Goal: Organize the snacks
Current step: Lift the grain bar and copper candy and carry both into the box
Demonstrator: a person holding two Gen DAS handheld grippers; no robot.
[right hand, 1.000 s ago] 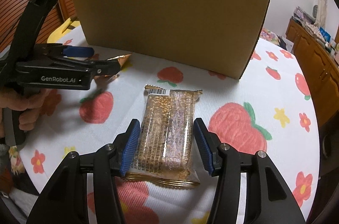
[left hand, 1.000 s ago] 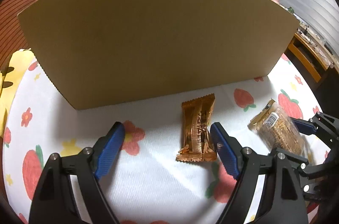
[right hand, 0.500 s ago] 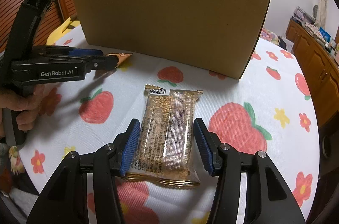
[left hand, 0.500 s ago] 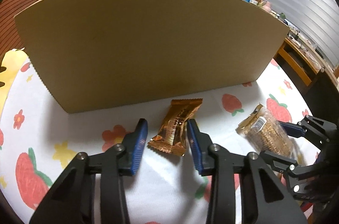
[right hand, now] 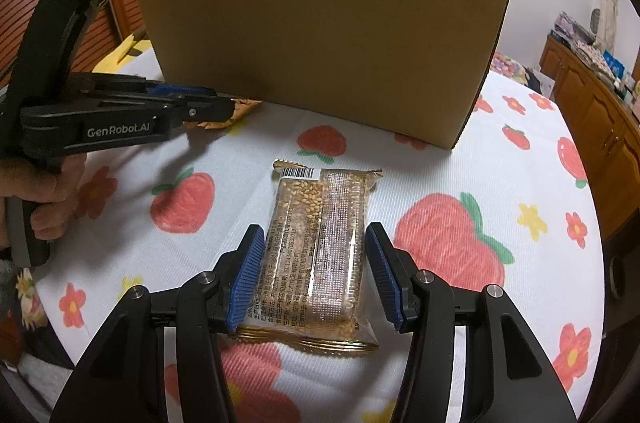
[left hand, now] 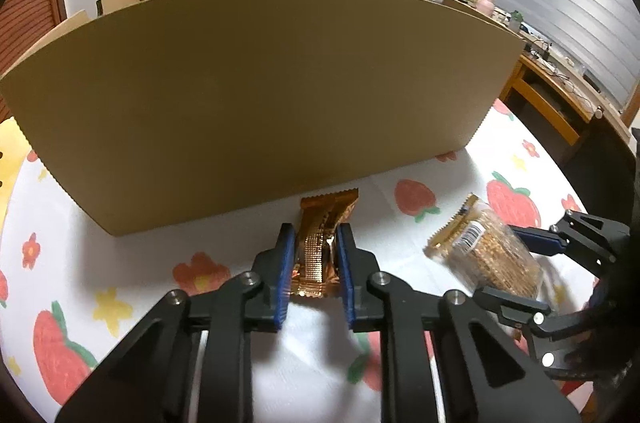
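Clamping my left gripper (left hand: 315,263) on the orange wafer packet (left hand: 320,243) at lower centre, below the cardboard box (left hand: 256,95); my right gripper (right hand: 316,275) straddles the sesame bar packet (right hand: 320,247), pads apparently not pressing.

A table under a white cloth (right hand: 248,151) printed with strawberries and flowers carries a cardboard box (left hand: 248,95), standing beyond both tongs. An orange wrapper (left hand: 320,247) lies just before the box, between the left tongs' pads. A clear sesame bar pack (right hand: 316,255) lies flat between the right tongs' pads.
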